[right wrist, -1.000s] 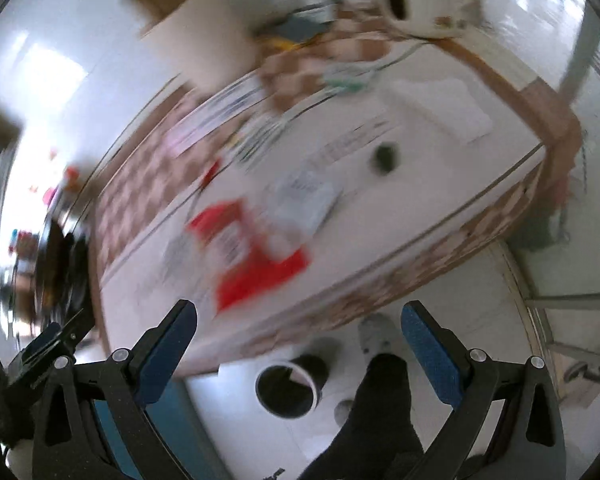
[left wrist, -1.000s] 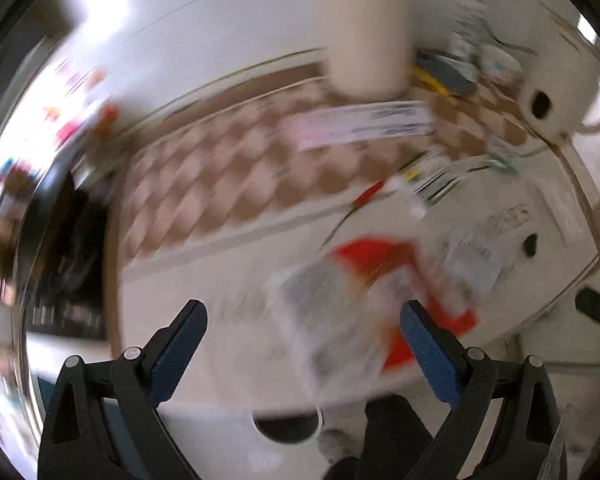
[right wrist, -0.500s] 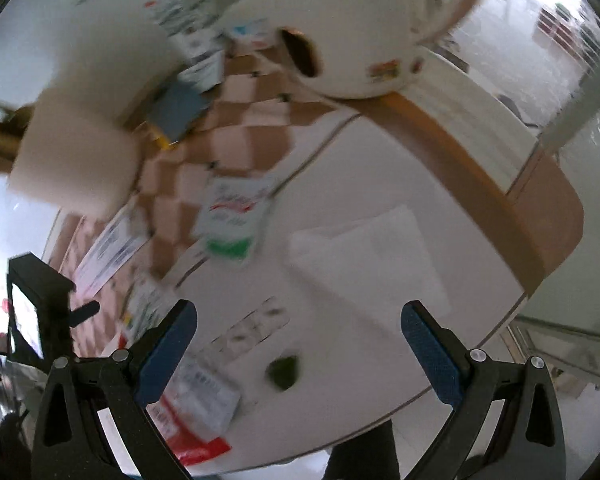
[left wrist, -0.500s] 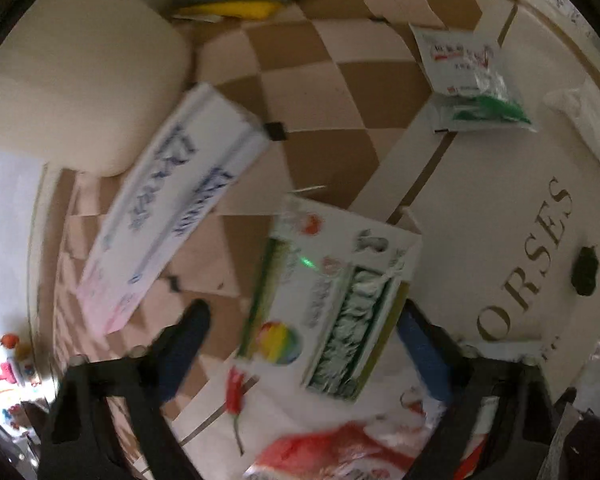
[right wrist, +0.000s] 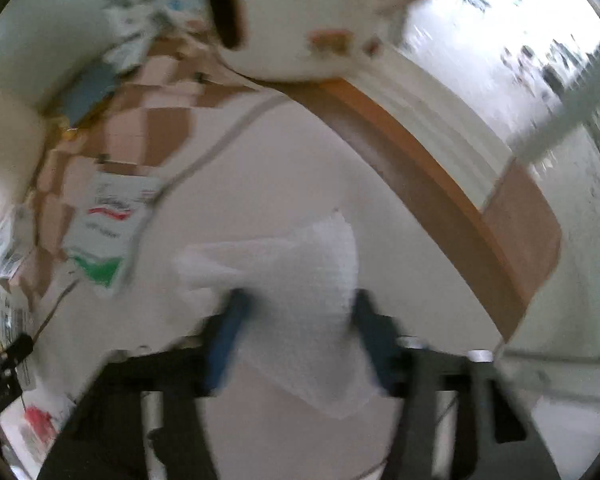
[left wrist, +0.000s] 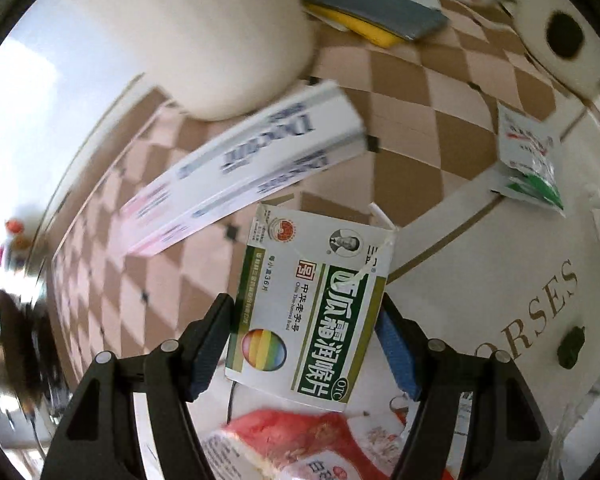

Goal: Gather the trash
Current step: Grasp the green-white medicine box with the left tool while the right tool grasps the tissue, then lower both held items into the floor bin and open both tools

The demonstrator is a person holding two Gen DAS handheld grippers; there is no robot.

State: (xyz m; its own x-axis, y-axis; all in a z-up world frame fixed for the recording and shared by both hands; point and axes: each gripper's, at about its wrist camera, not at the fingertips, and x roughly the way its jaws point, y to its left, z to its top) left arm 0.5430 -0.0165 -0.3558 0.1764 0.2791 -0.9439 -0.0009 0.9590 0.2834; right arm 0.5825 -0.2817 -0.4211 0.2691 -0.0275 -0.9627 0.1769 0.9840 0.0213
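Observation:
A green and white medicine box [left wrist: 312,280] lies flat on the table. My left gripper [left wrist: 304,312] points down over the box and its jaws are closing. The two pads touch the box's long edges. In the right wrist view, which is blurred, a white tissue [right wrist: 300,264] lies on the cream tabletop [right wrist: 284,168]. My right gripper [right wrist: 300,308] straddles the tissue and its jaws are closing fast. The tissue buckles upward between the pads.
Beside the medicine box are a long white carton [left wrist: 240,176], a cream cylinder [left wrist: 220,32], a green and white sachet [left wrist: 528,160], a red and white packet [left wrist: 300,440] and a dark scrap [left wrist: 570,346]. A white kettle [right wrist: 300,20] stands near the table's wooden edge [right wrist: 440,184].
Both grippers dropped toward the table. The left went from above the red packet to the medicine box and narrowed. The right came over the tissue and its wide jaws narrowed sharply.

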